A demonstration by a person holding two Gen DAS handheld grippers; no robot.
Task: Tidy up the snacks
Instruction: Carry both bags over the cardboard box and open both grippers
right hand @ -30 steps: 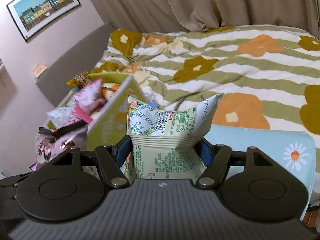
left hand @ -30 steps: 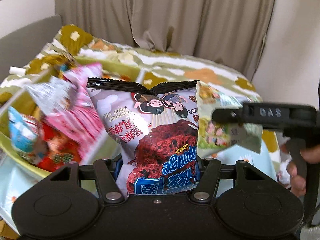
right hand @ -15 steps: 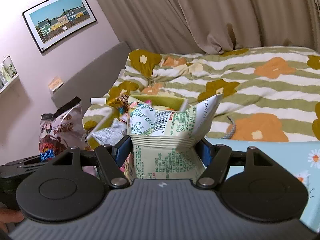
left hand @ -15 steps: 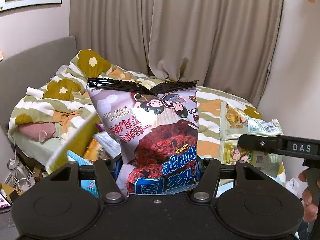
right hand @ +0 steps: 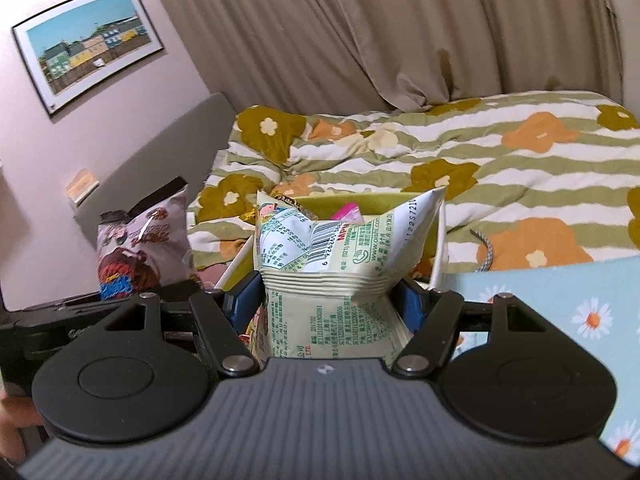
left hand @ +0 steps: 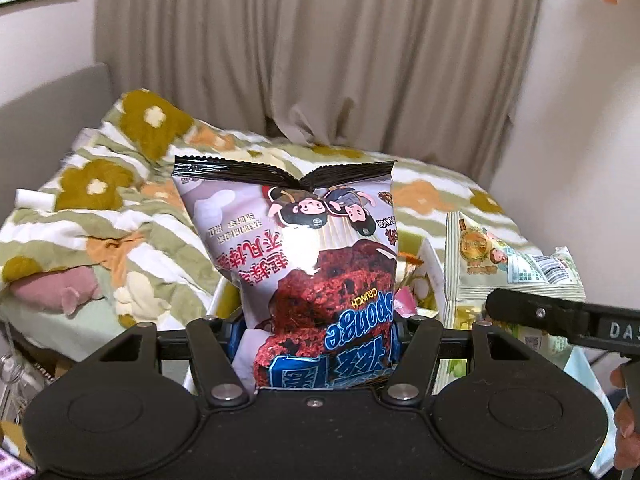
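My left gripper [left hand: 316,344] is shut on a purple Sponge Crunch snack bag [left hand: 304,264], held upright and upside down; the bag also shows at the left of the right wrist view [right hand: 140,248]. My right gripper [right hand: 332,308] is shut on a pale green snack packet [right hand: 340,264], seen at the right of the left wrist view [left hand: 504,264]. Behind both packets is a yellow-green snack box [right hand: 380,204] holding several packets, one pink [right hand: 348,214]. The box is mostly hidden.
A bed with a flowered striped quilt [right hand: 500,152] fills the background, with curtains [left hand: 320,60] behind it. A light blue daisy-print surface [right hand: 560,304] lies at the right. A grey headboard [right hand: 160,160] and a framed picture [right hand: 88,44] are at the left.
Both grippers have lifted and pulled back from the snack box with their packets still held. The box has dropped lower in both views and more of the bed and curtain shows.
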